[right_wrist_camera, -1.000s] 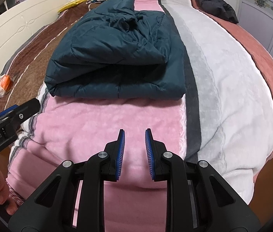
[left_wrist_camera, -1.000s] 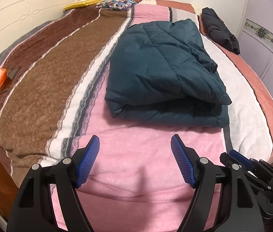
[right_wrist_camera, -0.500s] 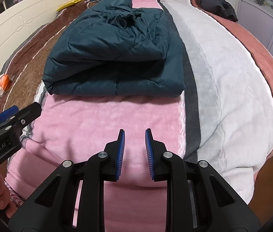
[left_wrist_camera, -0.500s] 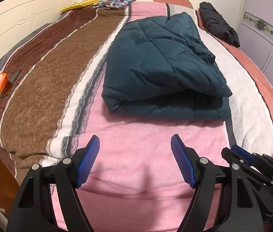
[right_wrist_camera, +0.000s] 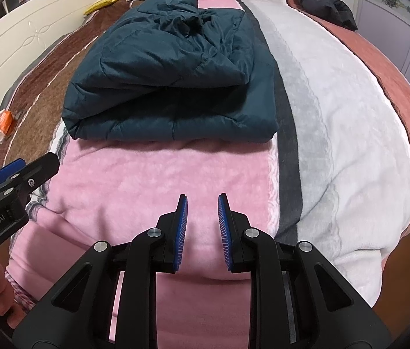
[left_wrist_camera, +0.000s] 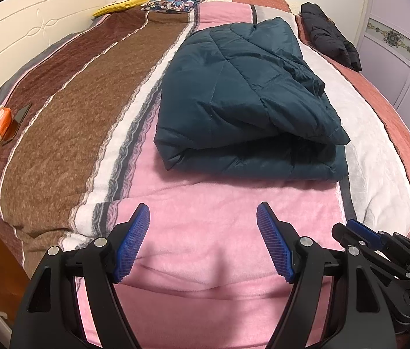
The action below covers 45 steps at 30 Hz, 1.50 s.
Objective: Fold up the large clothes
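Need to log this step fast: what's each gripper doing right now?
Left gripper: open wide, holding nothing.
Right gripper: jaws narrowly apart, holding nothing.

We see even, fairly bright indoor light with no glare. Soft shadows lie on the pink blanket (left_wrist_camera: 205, 203) just beneath the left tongs (left_wrist_camera: 203, 213) and right tongs (right_wrist_camera: 202, 203). Both views are sharp, bulge outward, and darken at the corners.

Both wrist views angled down, near bed foot; sharing folded jacket (left_wrist_camera: 242, 101)
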Available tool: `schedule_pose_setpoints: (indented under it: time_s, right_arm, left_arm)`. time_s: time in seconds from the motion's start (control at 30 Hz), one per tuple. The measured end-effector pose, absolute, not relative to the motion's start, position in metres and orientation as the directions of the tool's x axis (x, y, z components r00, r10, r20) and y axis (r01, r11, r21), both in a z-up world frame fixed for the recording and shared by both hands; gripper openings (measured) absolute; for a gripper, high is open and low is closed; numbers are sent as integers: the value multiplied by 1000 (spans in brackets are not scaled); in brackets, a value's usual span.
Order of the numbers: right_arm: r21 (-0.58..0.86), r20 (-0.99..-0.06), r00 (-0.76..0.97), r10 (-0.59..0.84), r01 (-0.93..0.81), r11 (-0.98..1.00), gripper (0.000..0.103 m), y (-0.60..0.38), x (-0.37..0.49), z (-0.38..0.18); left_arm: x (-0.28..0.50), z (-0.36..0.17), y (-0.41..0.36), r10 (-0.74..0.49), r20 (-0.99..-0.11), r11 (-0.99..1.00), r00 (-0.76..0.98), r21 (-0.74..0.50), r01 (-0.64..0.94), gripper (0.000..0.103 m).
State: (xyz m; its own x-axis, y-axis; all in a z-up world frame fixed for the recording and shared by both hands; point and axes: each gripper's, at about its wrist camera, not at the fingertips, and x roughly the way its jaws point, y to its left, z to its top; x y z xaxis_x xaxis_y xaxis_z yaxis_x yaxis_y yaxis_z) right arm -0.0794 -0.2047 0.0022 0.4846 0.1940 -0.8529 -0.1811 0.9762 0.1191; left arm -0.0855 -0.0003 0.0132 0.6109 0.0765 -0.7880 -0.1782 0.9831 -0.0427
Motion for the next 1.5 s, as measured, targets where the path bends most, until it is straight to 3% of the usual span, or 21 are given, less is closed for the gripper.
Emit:
schedule_pose_setpoints:
  time_s: [1.5]
  right_arm:
    - [118,-853,484,194,-182,976,22,-205,-79,3]
  left_arm:
    - [-83,13,6,81,-789,982,608,-41,-185,73]
